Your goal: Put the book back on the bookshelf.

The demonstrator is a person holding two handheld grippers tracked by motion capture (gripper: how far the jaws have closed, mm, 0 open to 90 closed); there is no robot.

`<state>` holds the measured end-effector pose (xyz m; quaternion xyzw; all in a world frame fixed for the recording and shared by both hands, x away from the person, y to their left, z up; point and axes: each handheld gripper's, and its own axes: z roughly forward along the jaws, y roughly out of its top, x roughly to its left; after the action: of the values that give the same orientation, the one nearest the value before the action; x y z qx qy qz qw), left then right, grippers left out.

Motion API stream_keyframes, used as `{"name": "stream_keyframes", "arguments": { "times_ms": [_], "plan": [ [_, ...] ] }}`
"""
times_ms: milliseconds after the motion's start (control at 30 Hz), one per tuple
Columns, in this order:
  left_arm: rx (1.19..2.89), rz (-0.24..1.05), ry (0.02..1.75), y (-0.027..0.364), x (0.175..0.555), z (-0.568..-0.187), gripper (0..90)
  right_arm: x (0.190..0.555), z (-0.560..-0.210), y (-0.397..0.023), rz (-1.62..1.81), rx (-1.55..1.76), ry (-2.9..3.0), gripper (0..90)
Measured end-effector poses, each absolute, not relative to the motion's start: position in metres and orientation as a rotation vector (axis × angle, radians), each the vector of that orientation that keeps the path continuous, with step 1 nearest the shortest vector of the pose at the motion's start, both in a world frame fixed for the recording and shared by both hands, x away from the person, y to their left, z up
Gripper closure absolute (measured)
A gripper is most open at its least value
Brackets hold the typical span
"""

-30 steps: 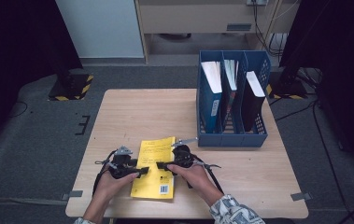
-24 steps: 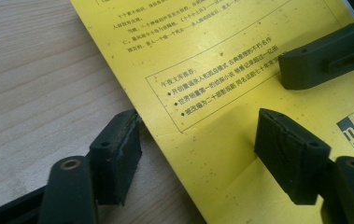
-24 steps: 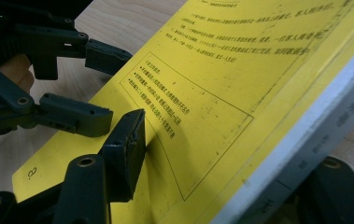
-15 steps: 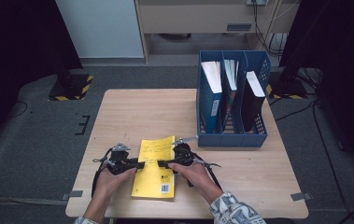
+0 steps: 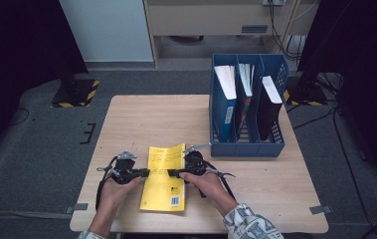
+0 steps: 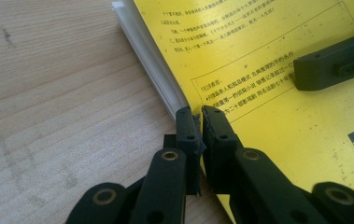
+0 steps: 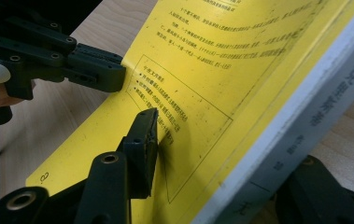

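- High view: a yellow book (image 5: 165, 177) lies flat at the near edge of the counter (image 5: 141, 119), well apart from the blue file rack (image 5: 248, 130) at the far right, which holds three upright volumes. The left gripper (image 5: 145, 173) meets the book's left edge, the right gripper (image 5: 172, 174) its right edge, a hand behind each.
- Left gripper view: the jaws have just been closing and now stand nearly together at the book's page edge (image 6: 152, 56); they appear to pinch only the yellow cover (image 6: 277, 93), a thin bite at its rim. The other gripper's jaw rests on the cover farther off.
- Right gripper view: the jaws have just been closing with the spine side of the book (image 7: 240, 93) between them, one jaw on the cover, the other under the white spine (image 7: 305, 116). The upper pad seems to touch; I cannot tell whether it presses firmly.
- Judgement: to lift cleanly, the left gripper wants a deeper bite on the whole block, not the cover alone, or the pages may sag. Raise both sides together and level.
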<state>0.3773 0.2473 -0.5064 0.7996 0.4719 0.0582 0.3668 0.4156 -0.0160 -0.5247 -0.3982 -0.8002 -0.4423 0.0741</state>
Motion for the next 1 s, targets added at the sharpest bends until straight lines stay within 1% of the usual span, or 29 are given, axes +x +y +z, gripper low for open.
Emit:
{"name": "stream_keyframes", "arguments": {
  "times_ms": [133,567,1000],
  "plan": [
    [2.054,0.149,1.206,0.248,0.378,-0.505,88.8,0.416,-0.519,-0.017,-1.338,-1.187,-2.407,56.7],
    [2.057,0.119,1.187,0.252,0.381,-0.501,90.0,0.420,-0.507,-0.016,-1.364,-1.164,-2.426,61.9],
    [2.045,0.124,1.172,0.255,0.384,-0.493,90.0,0.424,-0.491,-0.013,-1.388,-1.132,-2.473,64.5]
  ]
}}
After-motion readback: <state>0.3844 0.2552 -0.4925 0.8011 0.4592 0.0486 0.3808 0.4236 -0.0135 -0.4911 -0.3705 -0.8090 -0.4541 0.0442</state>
